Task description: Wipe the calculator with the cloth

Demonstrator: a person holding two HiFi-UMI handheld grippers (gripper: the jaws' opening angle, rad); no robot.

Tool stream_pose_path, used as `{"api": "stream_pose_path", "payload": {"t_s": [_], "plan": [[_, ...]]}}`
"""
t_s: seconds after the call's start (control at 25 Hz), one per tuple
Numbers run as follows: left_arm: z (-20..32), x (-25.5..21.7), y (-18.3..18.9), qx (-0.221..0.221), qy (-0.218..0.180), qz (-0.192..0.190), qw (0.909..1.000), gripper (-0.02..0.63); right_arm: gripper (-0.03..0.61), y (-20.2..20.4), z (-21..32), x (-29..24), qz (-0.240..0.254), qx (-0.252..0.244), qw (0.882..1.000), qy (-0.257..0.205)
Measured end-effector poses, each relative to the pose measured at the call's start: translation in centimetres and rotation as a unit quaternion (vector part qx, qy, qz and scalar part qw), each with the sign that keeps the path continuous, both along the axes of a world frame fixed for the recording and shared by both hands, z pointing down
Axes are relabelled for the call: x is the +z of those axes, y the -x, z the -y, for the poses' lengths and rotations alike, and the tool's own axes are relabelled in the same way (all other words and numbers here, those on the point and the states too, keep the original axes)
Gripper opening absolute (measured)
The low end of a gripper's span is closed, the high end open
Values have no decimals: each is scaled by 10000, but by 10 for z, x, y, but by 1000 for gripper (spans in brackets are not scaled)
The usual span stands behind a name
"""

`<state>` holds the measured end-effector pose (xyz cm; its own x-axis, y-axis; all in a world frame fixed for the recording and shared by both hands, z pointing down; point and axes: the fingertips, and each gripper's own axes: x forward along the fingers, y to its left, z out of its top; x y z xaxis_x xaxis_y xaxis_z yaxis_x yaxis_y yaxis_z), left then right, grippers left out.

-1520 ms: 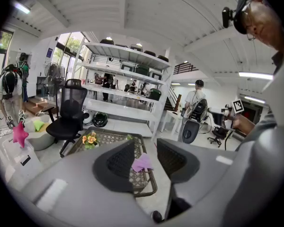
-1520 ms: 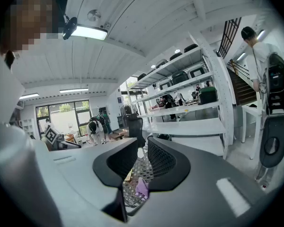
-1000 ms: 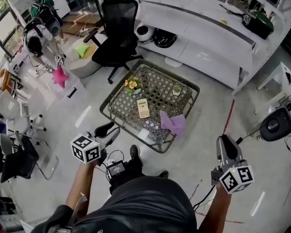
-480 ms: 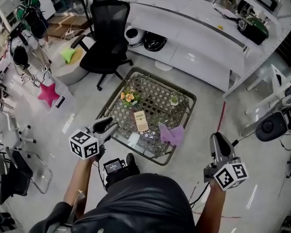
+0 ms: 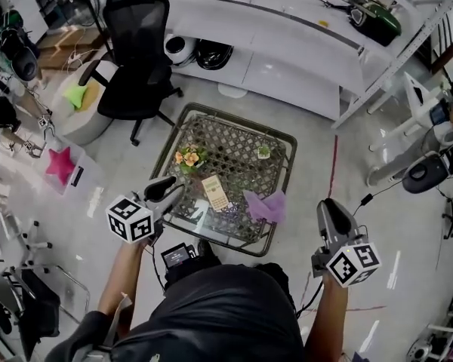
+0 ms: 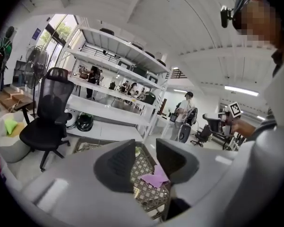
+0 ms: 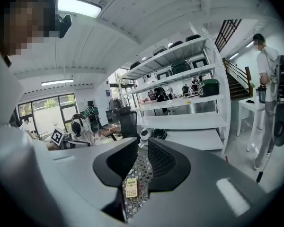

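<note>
I had stepped nearer the table [image 5: 234, 119], left gripper [image 5: 170, 187] gaping, right gripper [image 5: 327, 206] closed, both empty, cloth [image 5: 266, 204] and calculator [image 5: 214, 192] untouched.

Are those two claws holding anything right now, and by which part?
Nothing. The left gripper and right gripper are empty; cloth and calculator lie on the table.
</note>
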<state>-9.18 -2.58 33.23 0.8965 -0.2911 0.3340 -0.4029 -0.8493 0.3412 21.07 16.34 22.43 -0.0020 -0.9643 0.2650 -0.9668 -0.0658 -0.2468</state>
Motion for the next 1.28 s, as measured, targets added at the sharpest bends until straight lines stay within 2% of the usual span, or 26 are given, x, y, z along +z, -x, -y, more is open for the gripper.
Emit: {"api": "stream_pose_path", "payload": {"t_s": [0.24, 0.48, 0.8, 1.04, 1.28], "plan": [[21, 10, -3, 64, 99, 19, 9999, 195, 49, 5, 20, 32, 192, -18, 9990, 397], [22, 30, -18, -63, 319, 211, 9993, 195, 51, -15, 47, 57, 332, -244, 9974, 594], [23, 22, -35, -522, 351, 277, 9976, 195, 51, -42, 89, 115, 684, -709, 9909, 918], [16, 40, -40, -724, 527, 409, 9951, 195, 71, -40, 105, 166, 926, -1080, 9801, 1385], [3, 55, -36, -946, 787, 545, 9909, 195, 92, -32, 108, 229, 1174, -1427, 9594, 2133]]}}
